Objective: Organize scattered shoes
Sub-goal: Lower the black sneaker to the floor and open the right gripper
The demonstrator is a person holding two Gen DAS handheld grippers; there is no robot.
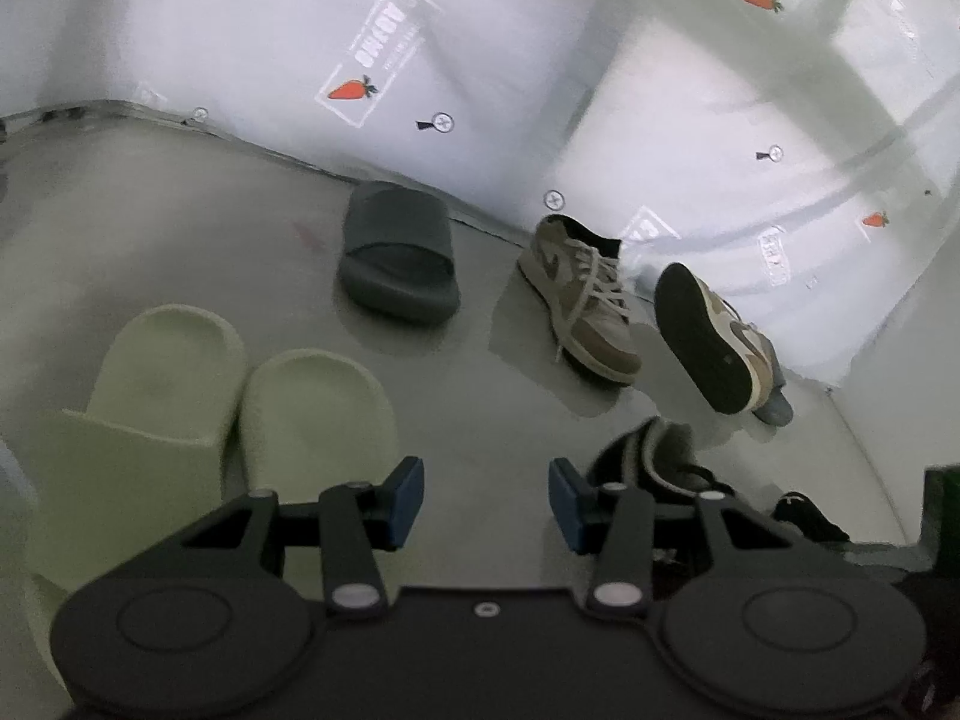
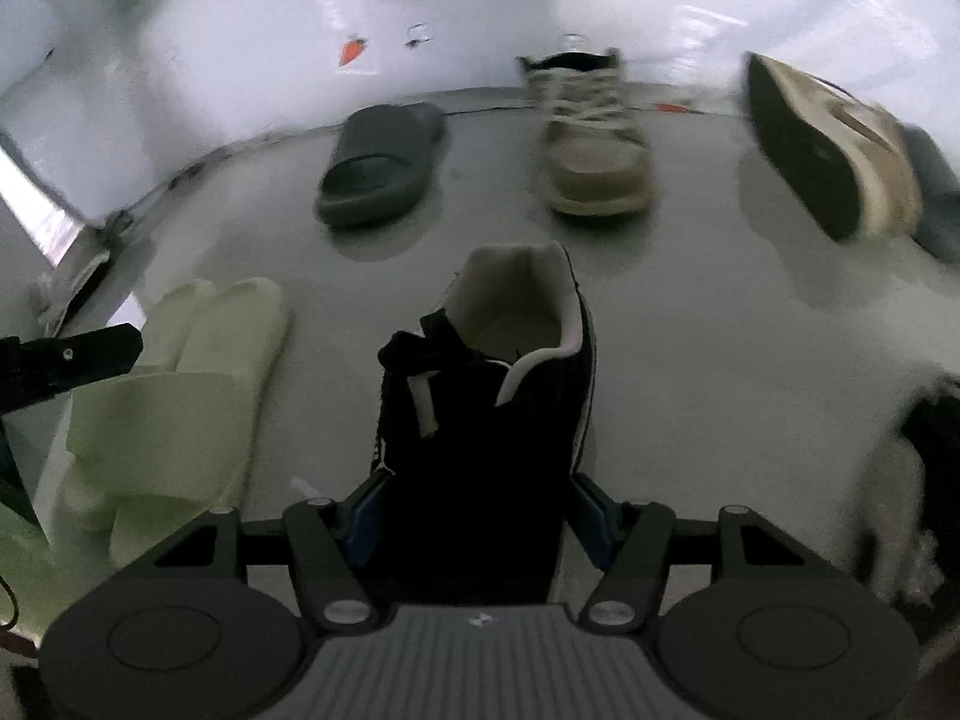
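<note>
From the left wrist, the left gripper is hovering with fingers apart and empty over the grey floor, the pale green slippers lying just left. From the right wrist, the right gripper is clamping a black sneaker, its collar pointing away.

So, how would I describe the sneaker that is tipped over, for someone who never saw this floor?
Look along the white wall at the far edge of the grey floor. Two tan sneakers are there; the upright sneaker shows its laces, and the tipped sneaker beside it lies on its side, showing its whole dark sole.
</note>
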